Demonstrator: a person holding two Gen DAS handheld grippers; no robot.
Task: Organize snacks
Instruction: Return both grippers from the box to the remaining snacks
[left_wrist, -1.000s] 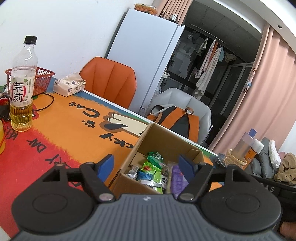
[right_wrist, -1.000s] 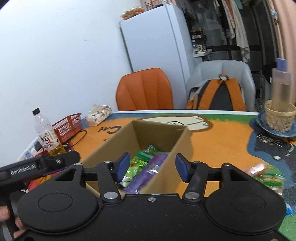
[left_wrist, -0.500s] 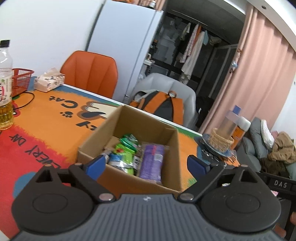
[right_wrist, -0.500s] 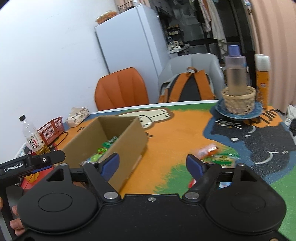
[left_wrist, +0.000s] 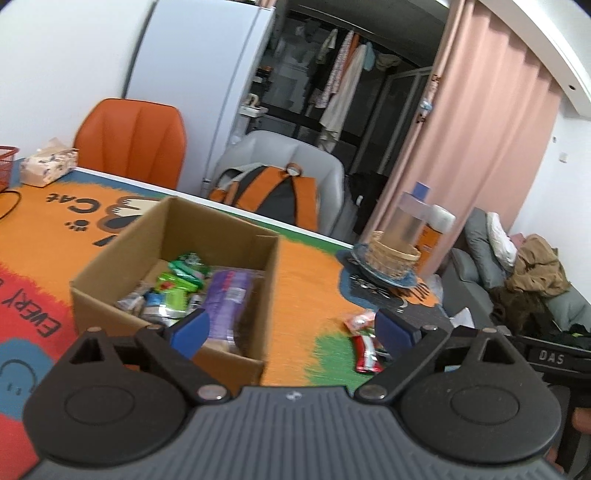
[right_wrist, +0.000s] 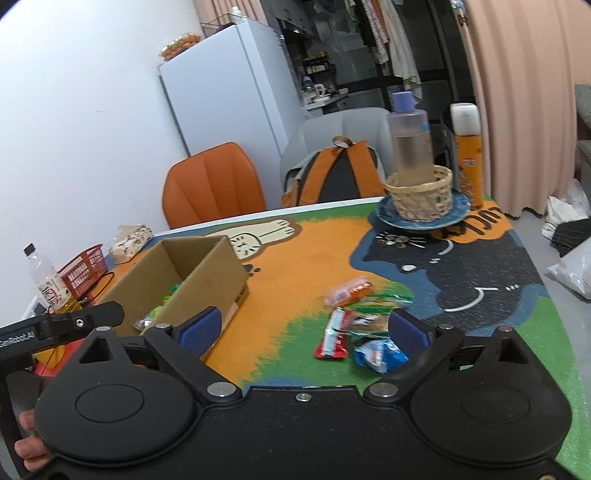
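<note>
Right hand-held gripper (right_wrist: 304, 330) wide open, empty — snack packets (right_wrist: 360, 321) on mat btwn its fingers.

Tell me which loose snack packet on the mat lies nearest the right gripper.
The blue packet, just ahead of the right gripper, close by its right fingertip. The red-and-white packet lies beside it, and the green and orange ones farther off.

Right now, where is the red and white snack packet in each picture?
Left wrist view: the red and white snack packet lies low and right of centre on the mat, beside the right fingertip.
Right wrist view: the packet lies just below centre, in the loose snack pile.
Shared landmark: the cardboard box stands left of the packet in both views.
</note>
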